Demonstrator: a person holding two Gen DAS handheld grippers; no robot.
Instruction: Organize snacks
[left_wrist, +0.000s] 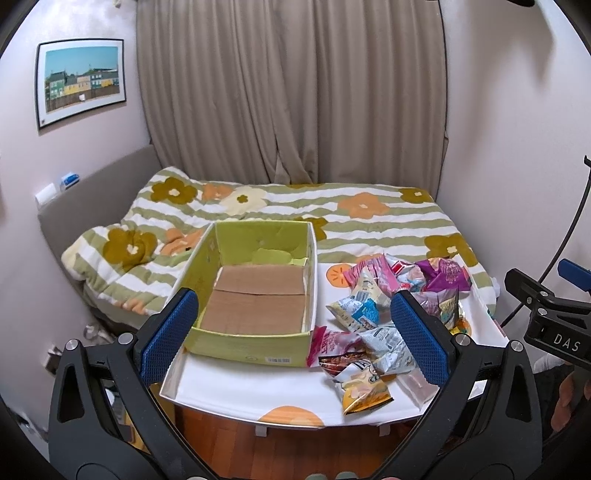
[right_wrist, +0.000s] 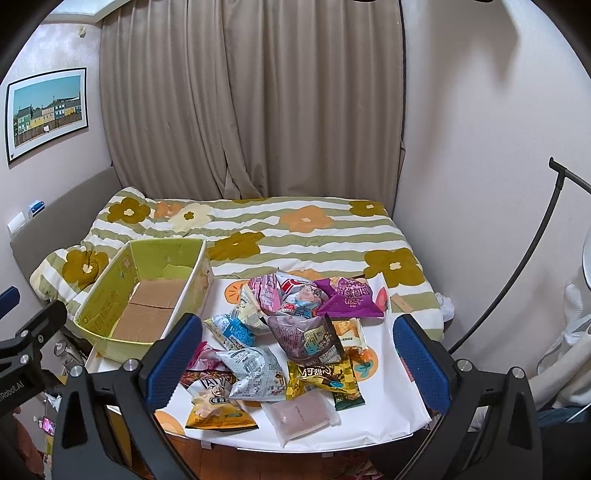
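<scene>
An empty green cardboard box (left_wrist: 255, 295) (right_wrist: 147, 295) with a brown floor stands on the left of a white table (left_wrist: 251, 391) (right_wrist: 388, 417). A pile of snack packets (left_wrist: 384, 314) (right_wrist: 291, 332) lies on the table's right half: a purple bag (right_wrist: 349, 297), a yellow packet (right_wrist: 321, 376), a flat pink pouch (right_wrist: 301, 415), blue-white bags (right_wrist: 255, 373). My left gripper (left_wrist: 295, 332) is open and empty, held above the table's near edge. My right gripper (right_wrist: 299, 354) is open and empty, above the pile's near side.
A bed with a striped flower quilt (left_wrist: 295, 206) (right_wrist: 295, 229) lies behind the table. Curtains and walls close the back. A black curved stand (right_wrist: 517, 273) rises at the right. Wooden floor (left_wrist: 221, 432) shows below the table's near edge.
</scene>
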